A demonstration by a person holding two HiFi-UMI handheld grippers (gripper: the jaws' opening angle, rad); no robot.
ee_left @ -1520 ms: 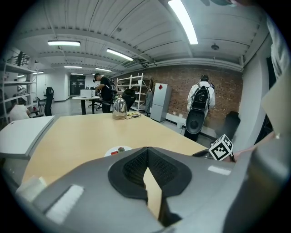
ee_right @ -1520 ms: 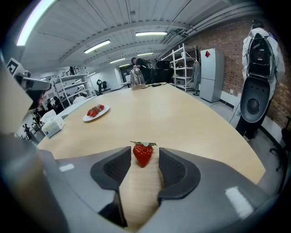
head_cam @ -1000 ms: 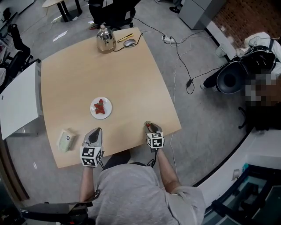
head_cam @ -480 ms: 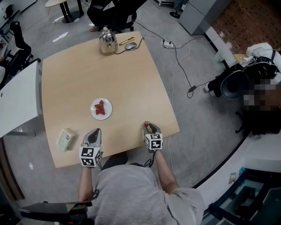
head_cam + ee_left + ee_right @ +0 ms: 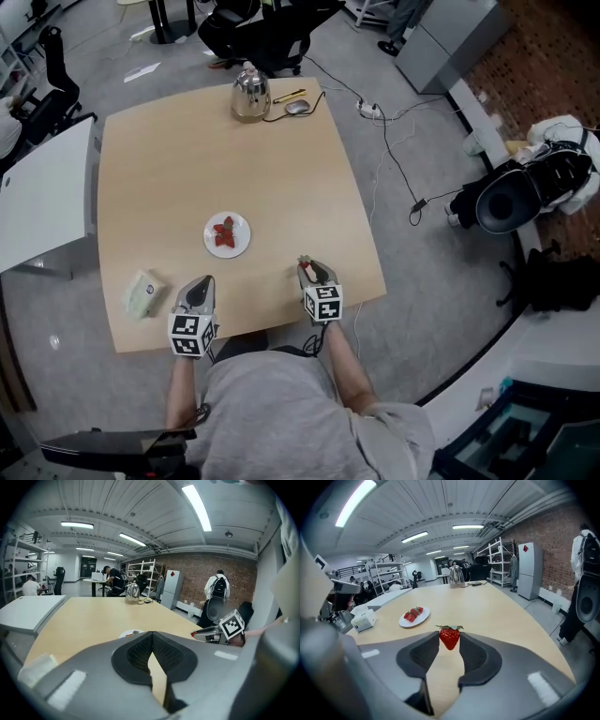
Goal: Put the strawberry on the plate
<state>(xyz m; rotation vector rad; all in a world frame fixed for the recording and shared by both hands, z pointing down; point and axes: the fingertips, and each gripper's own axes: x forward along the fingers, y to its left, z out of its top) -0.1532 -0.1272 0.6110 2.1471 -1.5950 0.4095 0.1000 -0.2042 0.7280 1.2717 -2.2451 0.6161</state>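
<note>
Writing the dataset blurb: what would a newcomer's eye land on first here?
The red strawberry clamped between the right gripper jaws, by the table near edge. Next, the white plate further in and to the left, with strawberries on it already; the left gripper is shut and empty.

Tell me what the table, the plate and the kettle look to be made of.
Table: wood or wood-look laminate, matte; pale, even tan surface. Plate: likely glazed ceramic, possibly plastic; plain white, smooth. Kettle: polished metal, probably steel; silvery with bright reflections.
</note>
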